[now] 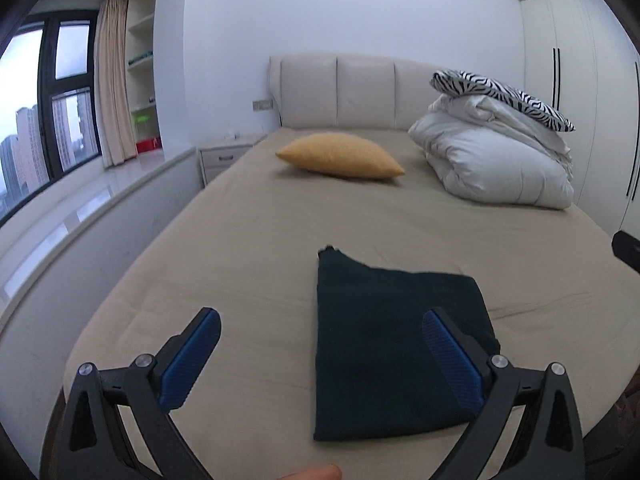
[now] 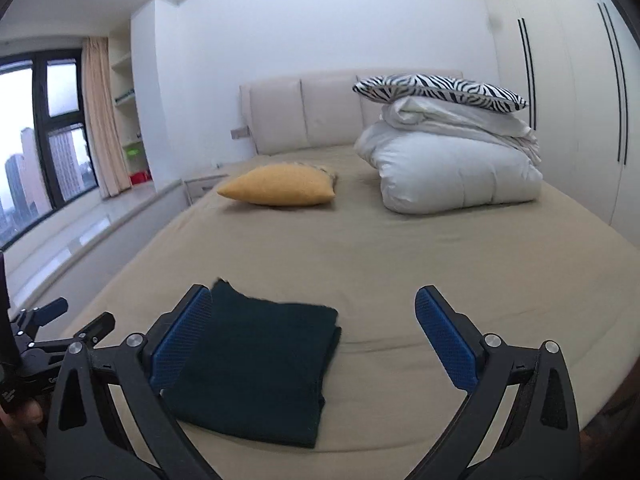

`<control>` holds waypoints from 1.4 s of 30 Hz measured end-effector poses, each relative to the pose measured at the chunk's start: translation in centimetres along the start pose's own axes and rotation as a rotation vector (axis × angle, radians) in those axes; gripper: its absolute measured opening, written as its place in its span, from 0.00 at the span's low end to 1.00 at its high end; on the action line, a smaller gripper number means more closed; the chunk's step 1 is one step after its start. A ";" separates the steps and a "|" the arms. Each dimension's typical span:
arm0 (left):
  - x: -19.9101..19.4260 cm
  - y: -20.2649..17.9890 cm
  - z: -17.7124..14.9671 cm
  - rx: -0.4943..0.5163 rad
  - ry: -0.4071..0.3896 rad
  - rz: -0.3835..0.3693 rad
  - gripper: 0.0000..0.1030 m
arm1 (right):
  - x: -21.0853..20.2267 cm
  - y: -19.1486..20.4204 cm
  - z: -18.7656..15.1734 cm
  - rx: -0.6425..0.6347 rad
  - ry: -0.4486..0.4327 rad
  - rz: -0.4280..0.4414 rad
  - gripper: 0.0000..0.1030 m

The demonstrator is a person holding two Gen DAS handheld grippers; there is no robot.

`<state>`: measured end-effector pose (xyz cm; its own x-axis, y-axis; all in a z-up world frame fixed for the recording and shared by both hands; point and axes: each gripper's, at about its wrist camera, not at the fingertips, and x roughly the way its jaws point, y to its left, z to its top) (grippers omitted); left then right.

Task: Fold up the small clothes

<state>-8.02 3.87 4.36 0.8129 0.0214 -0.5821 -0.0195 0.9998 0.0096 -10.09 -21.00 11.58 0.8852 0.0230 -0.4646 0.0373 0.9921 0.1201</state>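
Observation:
A dark green folded garment lies flat on the beige bed sheet near the foot of the bed, one small corner sticking up at its far left. My left gripper hovers above the bed, open wide, nothing between its blue pads. In the right wrist view the same garment lies low and left, and my right gripper stands open above it, empty. The left gripper's black frame shows at that view's left edge.
A yellow pillow lies mid-bed. A white folded duvet with a zebra-print pillow on top sits at the far right by the headboard. A window ledge runs along the left, wardrobe doors along the right. A nightstand stands at the bed's head.

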 end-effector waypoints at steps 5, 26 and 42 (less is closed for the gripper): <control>2.9 0.2 -2.5 -0.011 0.109 0.009 1.00 | 5.3 0.2 -3.6 0.044 0.200 -0.043 1.00; 6.3 0.1 -7.0 -0.006 0.221 0.060 1.00 | 14.8 2.9 -15.2 -0.035 0.452 -0.075 1.00; 6.3 -0.1 -7.4 -0.006 0.228 0.057 1.00 | 13.7 3.6 -14.3 -0.043 0.453 -0.068 1.00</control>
<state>-7.19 3.89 -5.35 0.6575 0.0762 -0.7496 -0.0658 0.9969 0.0436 -4.46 -15.33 -6.89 0.5895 -0.0004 -0.8078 0.0607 0.9972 0.0438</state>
